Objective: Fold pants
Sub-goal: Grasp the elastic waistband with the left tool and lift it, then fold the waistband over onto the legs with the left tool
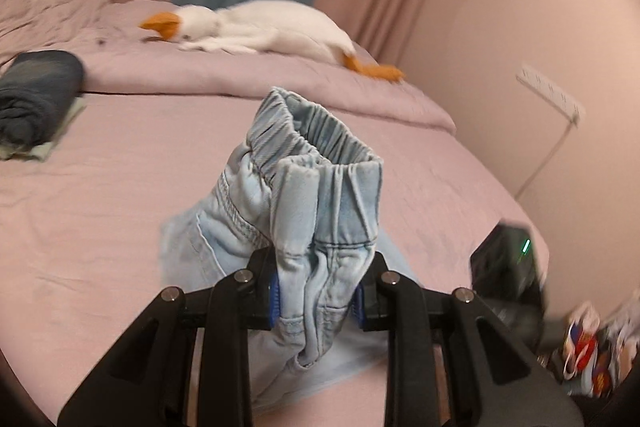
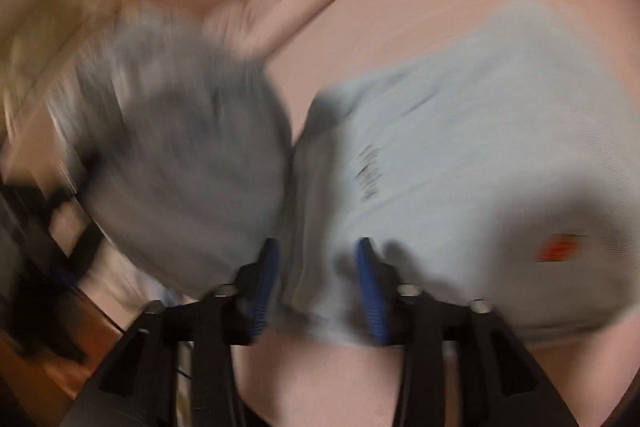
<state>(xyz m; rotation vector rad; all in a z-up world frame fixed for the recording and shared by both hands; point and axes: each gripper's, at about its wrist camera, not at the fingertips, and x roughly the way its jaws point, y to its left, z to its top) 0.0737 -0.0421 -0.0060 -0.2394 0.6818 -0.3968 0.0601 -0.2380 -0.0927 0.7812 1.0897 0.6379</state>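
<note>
At left in the left wrist view we see dark folded jeans (image 1: 38, 95) on the pink bed (image 1: 120, 227). At centre our left gripper (image 1: 317, 301) clamps the light denim pants (image 1: 316, 199), waistband bunched upward. Our right gripper (image 2: 316, 291) is blurred, its jaws parted around the cloth.

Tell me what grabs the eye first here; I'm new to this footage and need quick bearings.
First, the bunched light-blue denim pants, elastic waistband up, clamped in the left gripper low in the middle of the left wrist view. Behind them a white plush goose with an orange beak lies on the pink bed. At far left sits a rolled dark denim garment.
</note>
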